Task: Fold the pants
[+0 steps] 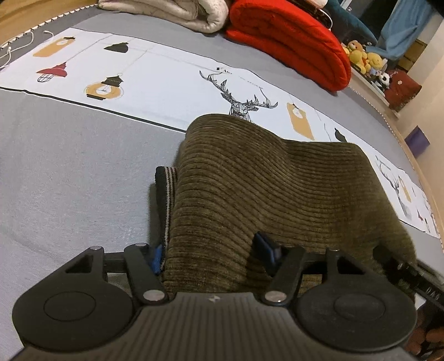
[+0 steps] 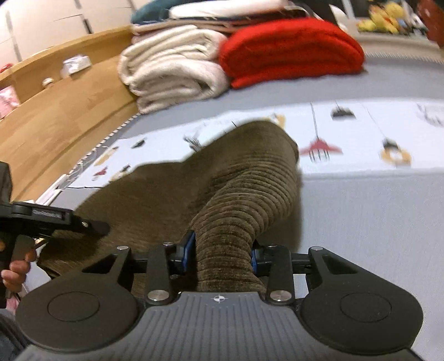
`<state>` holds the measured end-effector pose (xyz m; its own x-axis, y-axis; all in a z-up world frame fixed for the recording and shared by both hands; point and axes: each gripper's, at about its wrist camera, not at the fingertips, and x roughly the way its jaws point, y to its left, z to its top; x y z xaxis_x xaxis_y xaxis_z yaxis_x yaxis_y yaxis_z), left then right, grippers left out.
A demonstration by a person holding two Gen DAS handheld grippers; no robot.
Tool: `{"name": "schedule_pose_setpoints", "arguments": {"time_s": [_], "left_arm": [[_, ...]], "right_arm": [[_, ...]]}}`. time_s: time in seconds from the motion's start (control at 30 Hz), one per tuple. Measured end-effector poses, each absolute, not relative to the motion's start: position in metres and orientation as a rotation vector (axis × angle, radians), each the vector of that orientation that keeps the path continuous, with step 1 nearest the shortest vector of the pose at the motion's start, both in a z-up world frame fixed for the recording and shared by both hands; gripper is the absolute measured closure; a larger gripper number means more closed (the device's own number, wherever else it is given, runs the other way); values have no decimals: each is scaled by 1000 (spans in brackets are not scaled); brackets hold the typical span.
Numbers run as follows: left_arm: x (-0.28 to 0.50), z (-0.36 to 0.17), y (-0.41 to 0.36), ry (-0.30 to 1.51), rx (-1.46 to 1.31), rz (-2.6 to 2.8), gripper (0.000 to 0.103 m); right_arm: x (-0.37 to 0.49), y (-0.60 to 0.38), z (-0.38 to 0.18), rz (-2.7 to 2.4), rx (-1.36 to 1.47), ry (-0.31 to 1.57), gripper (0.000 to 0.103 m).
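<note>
The right gripper [image 2: 223, 257] is clenched on a bunched ridge of the olive-brown ribbed corduroy pants [image 2: 222, 194], blue pads pressing both sides. The left gripper [image 1: 213, 258] straddles the pants' near edge [image 1: 263, 194]; whether it pinches is unclear (one pad is hidden). The pants lie on the grey bed sheet [image 1: 69, 180], before a folded red blanket [image 1: 291, 41].

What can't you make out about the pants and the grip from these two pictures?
- Left wrist view: the pants cover the far bed; the left hand-held gripper has its left pad mostly hidden by cloth.
- Right wrist view: blurred; the toys are unreadable.
- Both views: the pants' near end is hidden behind the gripper bodies.
</note>
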<state>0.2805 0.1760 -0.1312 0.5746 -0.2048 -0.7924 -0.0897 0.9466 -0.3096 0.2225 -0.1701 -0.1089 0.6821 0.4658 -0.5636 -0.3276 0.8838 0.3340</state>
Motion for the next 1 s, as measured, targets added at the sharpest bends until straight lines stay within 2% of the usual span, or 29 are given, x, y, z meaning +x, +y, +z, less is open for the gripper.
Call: {"name": "schedule_pose_setpoints", "arguments": {"time_s": [0.27, 0.53, 1.0], "left_arm": [[306, -126, 132, 965, -325, -94, 38], [339, -121, 44, 965, -292, -187, 42], [363, -133, -81, 943, -200, -336, 42]], "right_arm": [[245, -197, -93, 424, 199, 671, 66], [258, -269, -85, 309, 246, 639, 70], [257, -405, -130, 118, 366, 699, 70]]}}
